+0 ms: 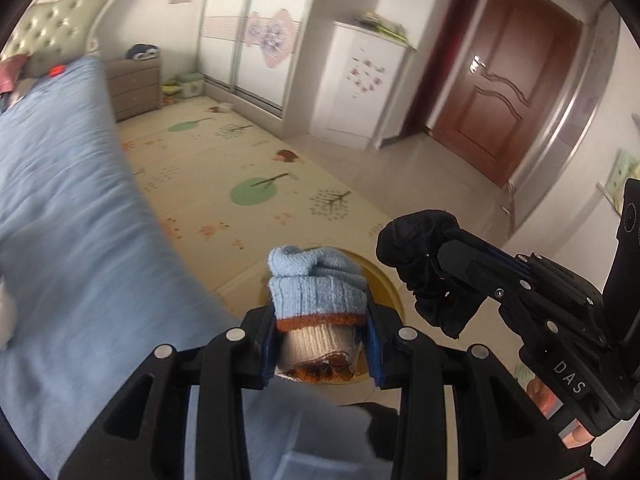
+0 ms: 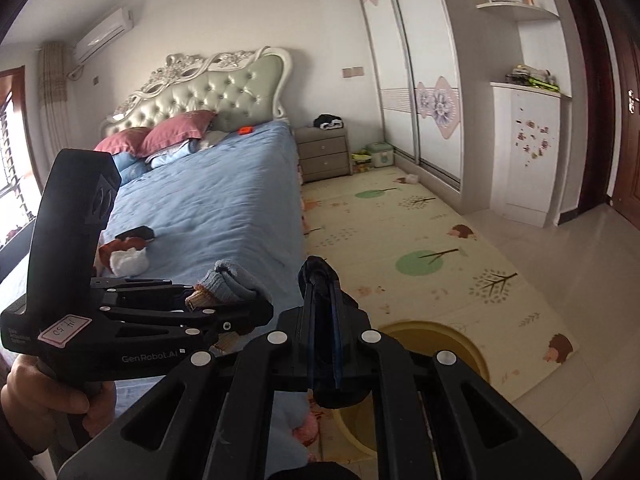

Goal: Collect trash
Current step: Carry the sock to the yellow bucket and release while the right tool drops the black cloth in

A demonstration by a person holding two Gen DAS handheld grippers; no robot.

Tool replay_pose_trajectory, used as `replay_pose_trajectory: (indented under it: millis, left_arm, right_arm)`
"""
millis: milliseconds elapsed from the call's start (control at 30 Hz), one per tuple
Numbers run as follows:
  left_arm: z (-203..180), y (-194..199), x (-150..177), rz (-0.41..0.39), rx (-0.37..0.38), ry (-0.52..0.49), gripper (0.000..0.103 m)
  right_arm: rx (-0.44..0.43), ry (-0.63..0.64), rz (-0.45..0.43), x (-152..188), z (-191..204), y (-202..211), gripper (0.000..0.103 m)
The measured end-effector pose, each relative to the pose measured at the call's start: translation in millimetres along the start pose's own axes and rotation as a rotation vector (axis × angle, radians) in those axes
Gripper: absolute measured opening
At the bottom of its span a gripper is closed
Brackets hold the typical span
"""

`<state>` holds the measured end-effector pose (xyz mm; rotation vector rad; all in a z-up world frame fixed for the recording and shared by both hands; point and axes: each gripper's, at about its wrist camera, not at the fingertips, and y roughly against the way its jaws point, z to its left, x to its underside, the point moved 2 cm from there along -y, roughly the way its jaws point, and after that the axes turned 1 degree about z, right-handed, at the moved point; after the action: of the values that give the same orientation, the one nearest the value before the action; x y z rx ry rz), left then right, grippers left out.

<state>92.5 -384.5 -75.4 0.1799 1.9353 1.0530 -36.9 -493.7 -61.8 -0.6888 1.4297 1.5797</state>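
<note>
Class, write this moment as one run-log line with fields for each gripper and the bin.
left gripper: shut on blue sock | right gripper: shut on black cloth | yellow bin: on floor below both

Black hand-held gripper (image 1: 322,344) with blue pads, silver rivets, "DAS" lettering.

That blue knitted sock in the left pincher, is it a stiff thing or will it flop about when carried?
Probably floppy: the blue sock is soft ribbed knit, folded over itself above the left gripper, which is shut on it. Likely light too, since a narrow pinch near its cuff holds the whole bundle. It seems unlikely to slip, as the knit bunches between the pads.
</note>
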Motion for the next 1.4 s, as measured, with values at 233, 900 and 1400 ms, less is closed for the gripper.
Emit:
replay_pose_trajectory:
  millis: [233,900,1400]
  left_arm:
    - [-38,-80,-21,0.198,0.050,-0.098,0.035]
    - [-18,-186,-26,0.474,0.025,-0.015,0.081]
    - [-17,-190,-28,0.483,-0.005,-0.019,0.090]
  right_arm:
    - [0.126,-0.072,0.070,19,-60,-16,0.007]
    - [0.142,-0.175,0.348,68,-128,-102,0.050]
    - [0.139,-0.210,0.382,80,-134,-100,0.054]
